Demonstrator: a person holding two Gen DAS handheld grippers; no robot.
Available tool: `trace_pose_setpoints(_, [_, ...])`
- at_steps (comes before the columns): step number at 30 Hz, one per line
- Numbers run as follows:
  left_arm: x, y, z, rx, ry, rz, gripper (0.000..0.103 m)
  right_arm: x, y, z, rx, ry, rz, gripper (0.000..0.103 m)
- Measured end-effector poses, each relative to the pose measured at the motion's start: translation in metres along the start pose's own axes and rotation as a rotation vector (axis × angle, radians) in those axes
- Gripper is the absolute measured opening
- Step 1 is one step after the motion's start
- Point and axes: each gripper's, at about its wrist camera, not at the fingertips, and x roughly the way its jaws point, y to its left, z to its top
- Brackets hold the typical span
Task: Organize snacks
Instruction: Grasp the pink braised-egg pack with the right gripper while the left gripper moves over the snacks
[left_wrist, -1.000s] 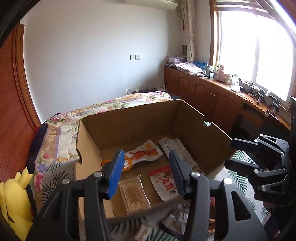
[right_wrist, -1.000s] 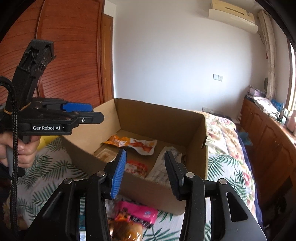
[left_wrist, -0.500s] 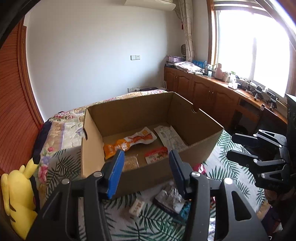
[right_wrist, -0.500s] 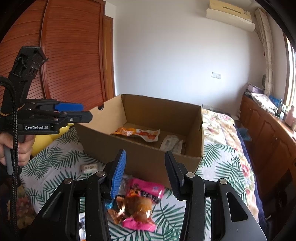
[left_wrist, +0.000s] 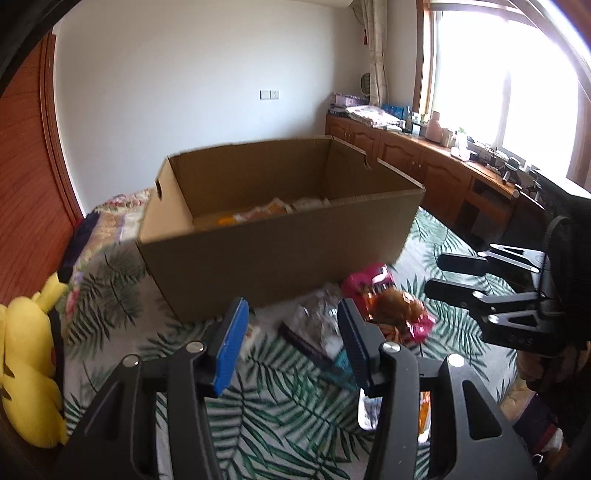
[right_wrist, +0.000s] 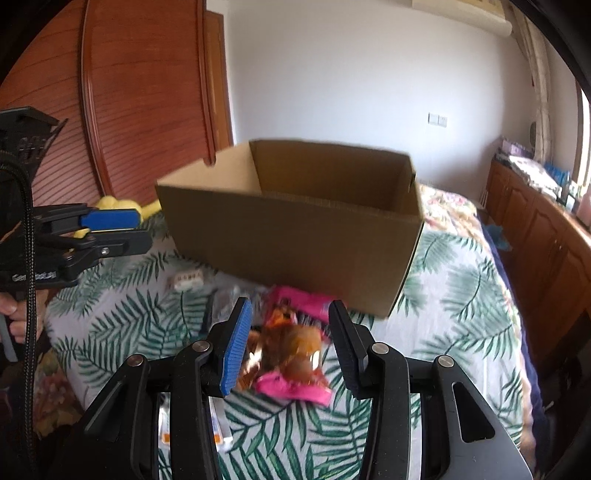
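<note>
1. Bedroom scene: bed with a palm-leaf bedspread (left_wrist: 280, 413), white wall behind, wooden cabinets (left_wrist: 436, 173) along the window side, wood-panelled door (right_wrist: 147, 96) on the other side.
2. Cardboard box (left_wrist: 280, 243) sits open on the bedspread. A few snack packets (left_wrist: 258, 214) lie on its floor, only partly visible over the near wall; the orange one is clearest.
3. Loose snacks lie on the bedspread just in front of the box: pink packet (left_wrist: 373, 284) touching or nearly touching the box wall, brown-and-orange packet (right_wrist: 291, 343) on top of the pink one, crinkled clear packet (left_wrist: 317, 325) beside them, small white packet (right_wrist: 186, 278) off to the left.
4. Left gripper (left_wrist: 291, 343): fingers spread, nothing between them. It hovers above the bedspread, pointed at the clear packet and the box's near wall.
5. Right gripper (right_wrist: 288, 343): fingers spread, nothing gripped. The brown-and-orange packet shows in the gap between them; no contact visible. Frame is motion-blurred, so can't tell how far above the packet it is.
6. More packets sit under the right gripper's body at the bottom edge of its view, white with orange marks (right_wrist: 218, 435); too hidden to identify.
7. Yellow plush toy (left_wrist: 29, 369) lies at the left edge of the bed, well apart from the snacks.
</note>
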Motion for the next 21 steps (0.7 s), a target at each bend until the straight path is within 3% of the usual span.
trace_pose_setpoints(9, [0.023,-0.002,-0.021,-0.035,0.064,-0.024,0.05,0.036,-0.011,-0.015,0.037,0.086,0.01,0.044])
trace_pose_setpoints(21, [0.032,0.004,-0.03,-0.047,0.084,-0.027,0.05,0.065,-0.02,-0.015,0.055,0.155,-0.007,0.048])
